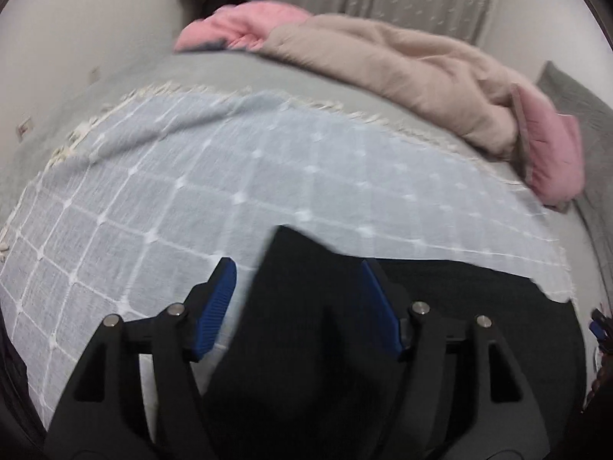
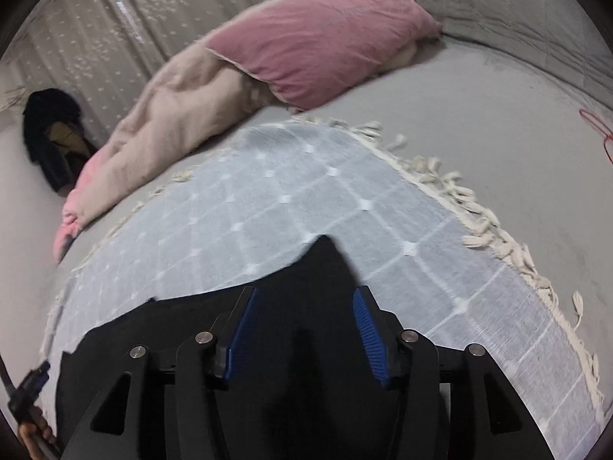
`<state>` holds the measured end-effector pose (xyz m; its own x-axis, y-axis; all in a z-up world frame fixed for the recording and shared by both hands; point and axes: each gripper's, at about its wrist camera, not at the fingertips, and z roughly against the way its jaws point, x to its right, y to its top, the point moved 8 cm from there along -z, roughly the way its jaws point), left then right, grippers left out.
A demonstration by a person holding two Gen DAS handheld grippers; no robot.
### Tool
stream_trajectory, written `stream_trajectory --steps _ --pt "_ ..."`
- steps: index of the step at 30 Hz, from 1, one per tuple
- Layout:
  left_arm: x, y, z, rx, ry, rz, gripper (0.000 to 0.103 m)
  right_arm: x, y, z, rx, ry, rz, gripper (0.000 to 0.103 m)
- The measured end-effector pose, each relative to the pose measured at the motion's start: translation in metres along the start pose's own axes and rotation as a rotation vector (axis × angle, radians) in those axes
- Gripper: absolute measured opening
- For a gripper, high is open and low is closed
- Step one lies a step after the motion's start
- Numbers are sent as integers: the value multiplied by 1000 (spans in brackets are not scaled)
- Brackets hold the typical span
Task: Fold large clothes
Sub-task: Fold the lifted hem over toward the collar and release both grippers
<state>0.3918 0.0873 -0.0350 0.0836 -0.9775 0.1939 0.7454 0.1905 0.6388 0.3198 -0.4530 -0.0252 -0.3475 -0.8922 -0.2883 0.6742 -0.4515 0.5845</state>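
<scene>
Jaws on both of my grippers stand spread, nothing pinched. On the left gripper a raised point of the black garment stands between the blue pads without either pad pressing it; likewise on the right gripper, where a peak of the same cloth rises in the gap.

Largest to smallest, as I read it:
- Bed, grey sheet, fills both views.
- Blue checked throw with a cream fringe, spread flat on the bed.
- Black garment lies on the near part of the throw, directly under both grippers; its far edge crosses the checks.
- Beige blanket, bunched along the far side of the bed, pink at its end.
- Pink pillow resting against the blanket.
- Dark heap of clothes at the curtain; details blurred.
- Hand at the lower left of the right view, on the other gripper's handle.
</scene>
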Motion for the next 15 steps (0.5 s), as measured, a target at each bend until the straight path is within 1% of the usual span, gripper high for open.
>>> stream_trajectory --steps 1,2,3,4,5,6,7,8,9,10,11,12,13,14,15 --pt "19 -5 8 -3 -39 -28 74 -19 -3 8 10 23 26 57" --pt "42 -10 14 -13 -88 -60 83 -41 -9 16 18 51 61 61" --pt "72 -23 20 -33 -161 -98 85 -72 -19 24 19 89 113 65" --pt "90 -33 22 -51 -211 -111 86 -99 -33 27 15 121 166 66" --pt "110 -50 21 -86 -262 -126 86 -120 -47 28 8 144 207 69" --pt "120 -63 17 -114 -277 -136 86 -145 -66 27 -12 170 260 71" --pt "127 -78 9 -150 -274 -152 86 -163 -85 23 -41 189 307 71" --pt "127 -89 1 -176 -251 -169 86 -176 -102 18 -72 200 350 71" --pt "117 -97 -10 -194 -204 -186 86 -179 -118 10 -100 188 387 71" --pt "104 -98 -14 -192 -170 -188 86 -172 -126 4 -118 163 395 71" --pt "86 -98 -17 -191 -153 -159 86 -151 -131 -3 -140 125 383 71" --pt "62 -95 -19 -186 -158 -112 86 -132 -129 -5 -142 105 359 71" --pt "33 -91 -15 -172 -164 -62 74 -99 -122 -5 -127 76 305 71" --pt "18 -89 -11 -169 -160 -55 61 -65 -115 0 -110 59 237 70" --pt "4 -86 -7 -164 -131 -72 60 -28 -106 9 -88 69 157 67"
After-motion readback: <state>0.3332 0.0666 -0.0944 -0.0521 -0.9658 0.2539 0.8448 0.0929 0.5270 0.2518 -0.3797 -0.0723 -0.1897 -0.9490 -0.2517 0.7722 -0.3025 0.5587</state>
